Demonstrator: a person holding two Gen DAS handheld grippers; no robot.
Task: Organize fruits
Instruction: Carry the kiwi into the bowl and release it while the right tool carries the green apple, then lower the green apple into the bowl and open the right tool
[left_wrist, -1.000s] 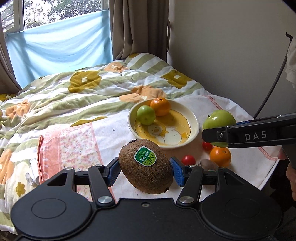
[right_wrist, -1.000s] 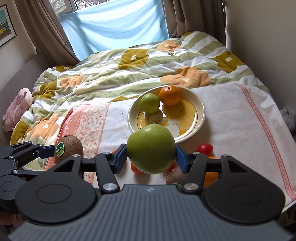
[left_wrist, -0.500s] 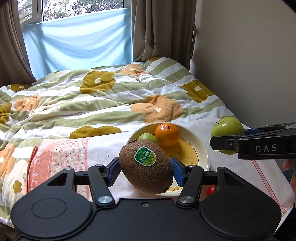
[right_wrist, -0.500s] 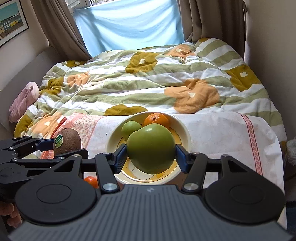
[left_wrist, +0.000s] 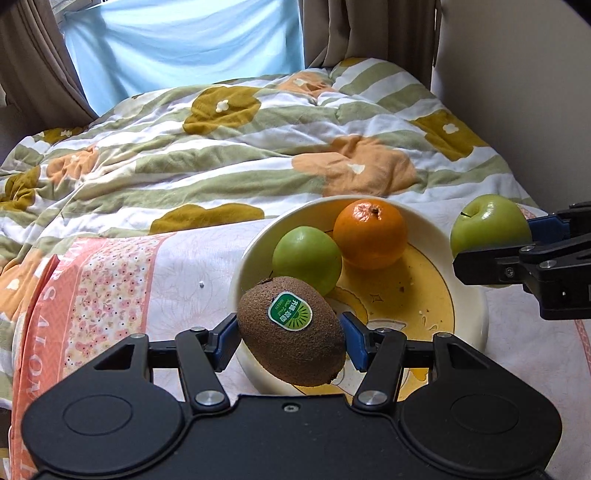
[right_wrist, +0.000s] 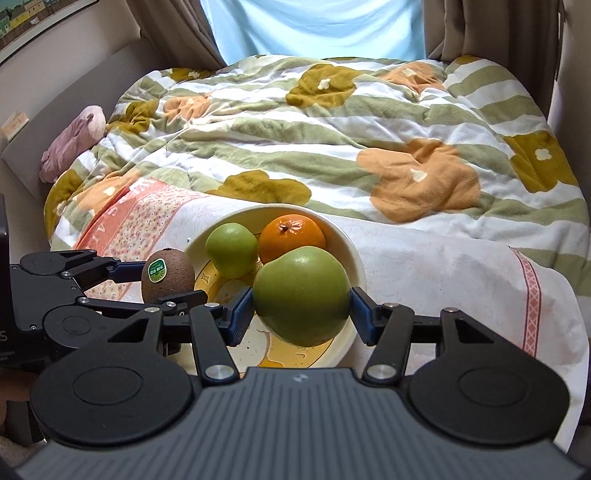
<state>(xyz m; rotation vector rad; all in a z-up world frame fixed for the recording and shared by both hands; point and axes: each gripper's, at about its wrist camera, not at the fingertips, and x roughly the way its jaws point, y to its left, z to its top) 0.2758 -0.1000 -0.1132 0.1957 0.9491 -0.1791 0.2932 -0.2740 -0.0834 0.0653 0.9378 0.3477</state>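
Currently, a brown fuzzy kiwi with a green oval sticker (left_wrist: 291, 328) is clamped between the blue pads of the left tongs (left_wrist: 290, 338), whose jaws are closed only as far as the width of the fruit. The kiwi is held over the near left rim of a cream round ceramic bowl with a yellow cartoon-printed bottom (left_wrist: 469, 314); whether it touches the rim cannot be told. In the right wrist view the same kiwi (right_wrist: 168, 275) is seen just left of the bowl (right_wrist: 356, 273), with the left tongs (right_wrist: 162, 284) reaching in from the left side.

A large glossy green apple (right_wrist: 302, 295) is gripped between the blue pads of the right tongs (right_wrist: 302, 310), which are likewise closed on the fruit's sides. It is held above the bowl's near half. In the left wrist view this apple (left_wrist: 487, 221) appears at the bowl's right edge, carried by the right tongs (left_wrist: 495, 240), and its stem dimple is turned to the upper left.

Inside the bowl, at its far side, a smaller round green fruit (left_wrist: 306, 258) and a round orange tangerine (left_wrist: 369, 232) are lying next to each other, touching or nearly so. The bowl is set on a white cloth with a pink floral border (left_wrist: 110, 280), which is spread at the foot of a bed covered by a green-striped quilt with orange and mustard flowers (left_wrist: 221, 158).
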